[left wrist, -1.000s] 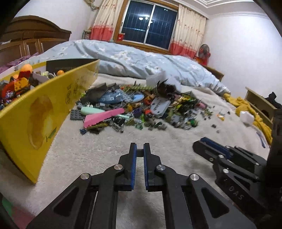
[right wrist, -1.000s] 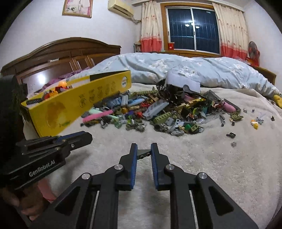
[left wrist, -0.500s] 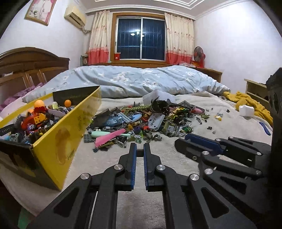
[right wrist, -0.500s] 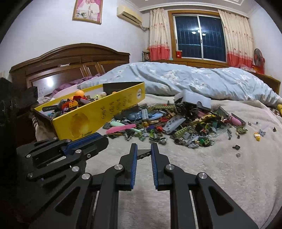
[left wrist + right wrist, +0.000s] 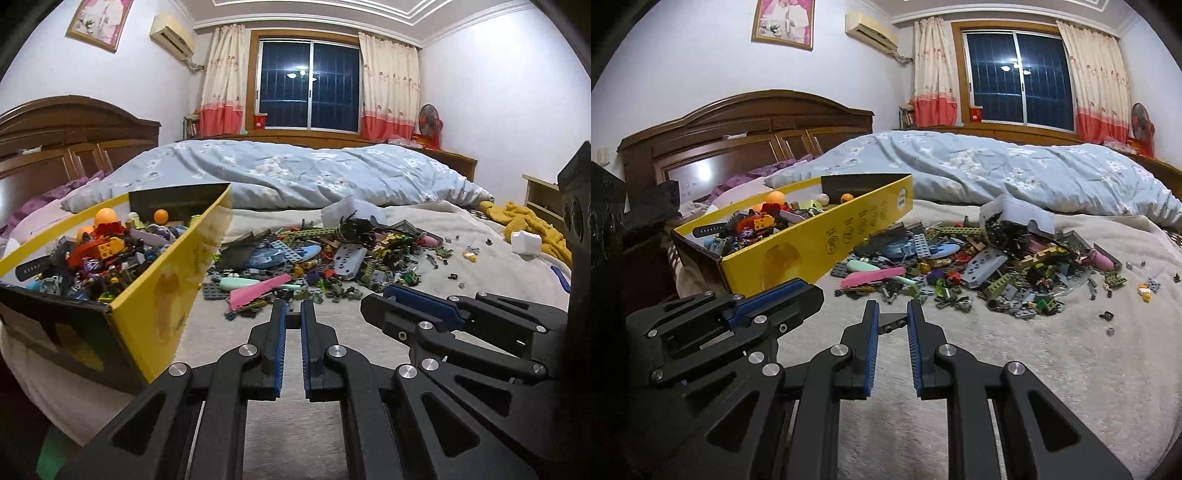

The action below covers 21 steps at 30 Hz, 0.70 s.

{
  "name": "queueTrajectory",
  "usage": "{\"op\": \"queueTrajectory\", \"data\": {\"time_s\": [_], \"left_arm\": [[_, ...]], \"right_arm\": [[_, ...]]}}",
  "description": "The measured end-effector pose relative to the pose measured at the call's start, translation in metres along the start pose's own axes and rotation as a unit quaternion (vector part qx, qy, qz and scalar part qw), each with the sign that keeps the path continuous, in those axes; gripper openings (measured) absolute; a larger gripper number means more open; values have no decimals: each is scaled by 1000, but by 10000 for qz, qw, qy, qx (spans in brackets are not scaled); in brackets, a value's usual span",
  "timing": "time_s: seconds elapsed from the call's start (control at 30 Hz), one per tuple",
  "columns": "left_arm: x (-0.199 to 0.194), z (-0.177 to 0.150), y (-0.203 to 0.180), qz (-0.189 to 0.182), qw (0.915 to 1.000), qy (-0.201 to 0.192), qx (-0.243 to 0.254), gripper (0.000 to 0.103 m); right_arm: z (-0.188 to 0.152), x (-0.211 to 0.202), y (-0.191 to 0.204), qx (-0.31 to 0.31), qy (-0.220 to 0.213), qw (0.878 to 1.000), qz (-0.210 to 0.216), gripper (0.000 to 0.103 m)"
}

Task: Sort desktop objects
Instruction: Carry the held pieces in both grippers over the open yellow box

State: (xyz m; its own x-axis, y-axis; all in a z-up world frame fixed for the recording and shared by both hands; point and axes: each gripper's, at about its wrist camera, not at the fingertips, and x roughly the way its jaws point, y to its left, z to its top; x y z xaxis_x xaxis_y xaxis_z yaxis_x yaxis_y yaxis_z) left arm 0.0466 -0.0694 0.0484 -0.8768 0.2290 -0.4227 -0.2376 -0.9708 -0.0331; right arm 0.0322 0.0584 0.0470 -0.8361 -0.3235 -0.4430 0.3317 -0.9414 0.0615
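Bed blanket (image 5: 1052, 369), cream, underfoot of both tools. Left tool (image 5: 293, 314): narrow, pinching a small dark piece (image 5: 293, 319). Right tool (image 5: 891, 314): narrow, pinching a grey brick (image 5: 892, 322). Beyond: brick pile (image 5: 979, 266); yellow box (image 5: 162, 291) left, full of toys; blue duvet (image 5: 295, 173) behind.
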Motion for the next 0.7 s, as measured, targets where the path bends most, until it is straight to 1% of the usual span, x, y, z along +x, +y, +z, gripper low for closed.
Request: {"op": "queueTrajectory", "data": {"time_s": [0.5, 0.7], "left_arm": [[-7, 2, 27, 325, 9995, -11, -26, 8], [-7, 2, 45, 411, 9987, 71, -289, 8]], "right_arm": [[10, 15, 27, -161, 25, 9996, 238, 15], [16, 23, 41, -269, -2, 9991, 342, 15]]}}
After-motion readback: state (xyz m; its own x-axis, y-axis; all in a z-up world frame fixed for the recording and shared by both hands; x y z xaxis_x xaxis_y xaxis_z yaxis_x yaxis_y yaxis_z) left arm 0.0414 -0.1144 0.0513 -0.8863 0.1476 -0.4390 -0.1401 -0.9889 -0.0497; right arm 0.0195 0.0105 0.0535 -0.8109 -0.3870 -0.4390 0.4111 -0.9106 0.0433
